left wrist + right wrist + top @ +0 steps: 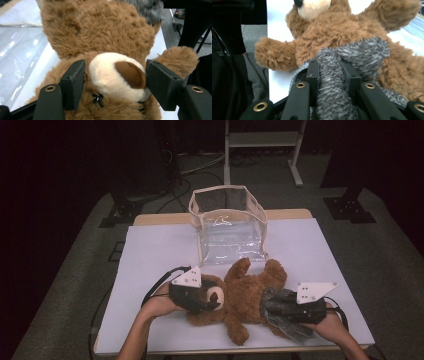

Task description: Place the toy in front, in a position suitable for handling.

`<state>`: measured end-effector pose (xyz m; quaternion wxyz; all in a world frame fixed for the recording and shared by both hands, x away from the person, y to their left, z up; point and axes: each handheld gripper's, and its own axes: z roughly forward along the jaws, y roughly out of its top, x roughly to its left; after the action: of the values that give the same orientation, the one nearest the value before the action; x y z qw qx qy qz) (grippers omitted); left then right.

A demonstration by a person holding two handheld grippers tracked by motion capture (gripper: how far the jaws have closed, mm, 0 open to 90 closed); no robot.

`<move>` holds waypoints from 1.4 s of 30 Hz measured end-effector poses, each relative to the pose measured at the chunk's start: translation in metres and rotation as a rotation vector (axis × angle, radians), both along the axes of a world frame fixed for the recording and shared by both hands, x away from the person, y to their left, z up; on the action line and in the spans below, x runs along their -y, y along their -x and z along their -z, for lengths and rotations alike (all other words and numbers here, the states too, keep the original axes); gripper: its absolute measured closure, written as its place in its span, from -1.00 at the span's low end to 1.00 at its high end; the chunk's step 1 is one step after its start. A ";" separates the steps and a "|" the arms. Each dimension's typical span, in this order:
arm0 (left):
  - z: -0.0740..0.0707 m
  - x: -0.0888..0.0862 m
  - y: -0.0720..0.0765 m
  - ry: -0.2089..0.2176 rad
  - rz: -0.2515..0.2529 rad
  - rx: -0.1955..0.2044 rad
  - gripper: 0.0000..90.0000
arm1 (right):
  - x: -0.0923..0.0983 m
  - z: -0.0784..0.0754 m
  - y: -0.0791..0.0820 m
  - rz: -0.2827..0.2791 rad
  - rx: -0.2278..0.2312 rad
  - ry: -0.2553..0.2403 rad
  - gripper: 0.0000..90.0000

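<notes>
A brown teddy bear (245, 297) lies on its back on the white table (150, 255), near the front edge, with its head toward the person's left and its legs toward the right. The left gripper (200, 300) has its 2 black jaws on either side of the bear's cream muzzle; in the left gripper view the pads sit against the fur beside the brown nose, though whether they truly press or only rest there is hard to tell. The right gripper (290, 307) is clamped on a fold of grey fuzzy fabric (280, 307) that wraps the bear's lower body, and the right gripper view shows the 2 jaws drawn close with that grey cloth (332, 82) bunched between them. Just behind the bear, almost touching its raised paws, stands a clear plastic bag (227, 227) with cream trim, open at the top and upright. It stands between the bear and the far edge of the table. Beyond the table, a white metal frame (262, 145) and dark cables (185, 180) lie on the grey floor. No writing or brand marks can be read on anything.
</notes>
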<state>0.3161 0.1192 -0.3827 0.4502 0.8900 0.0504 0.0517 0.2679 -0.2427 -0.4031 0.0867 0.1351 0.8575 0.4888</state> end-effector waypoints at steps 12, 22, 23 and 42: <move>0.000 0.005 0.007 -0.069 0.003 0.037 -0.26 | -0.027 -0.032 -0.022 -0.047 0.062 -0.001 0.58; 0.001 0.005 0.007 -0.064 0.008 0.034 -0.26 | 0.012 -0.016 -0.020 0.059 0.023 0.051 0.57; 0.001 0.005 0.007 -0.066 0.009 0.034 -0.26 | 0.015 -0.016 -0.020 0.063 0.022 0.046 0.57; 0.005 0.004 0.010 -0.058 0.013 0.036 -0.26 | 0.011 -0.017 -0.043 0.075 0.011 0.037 0.57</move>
<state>0.3062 0.1155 -0.3872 0.4254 0.9019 0.0348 0.0662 0.3106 -0.2538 -0.3862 0.1123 0.1629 0.8603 0.4698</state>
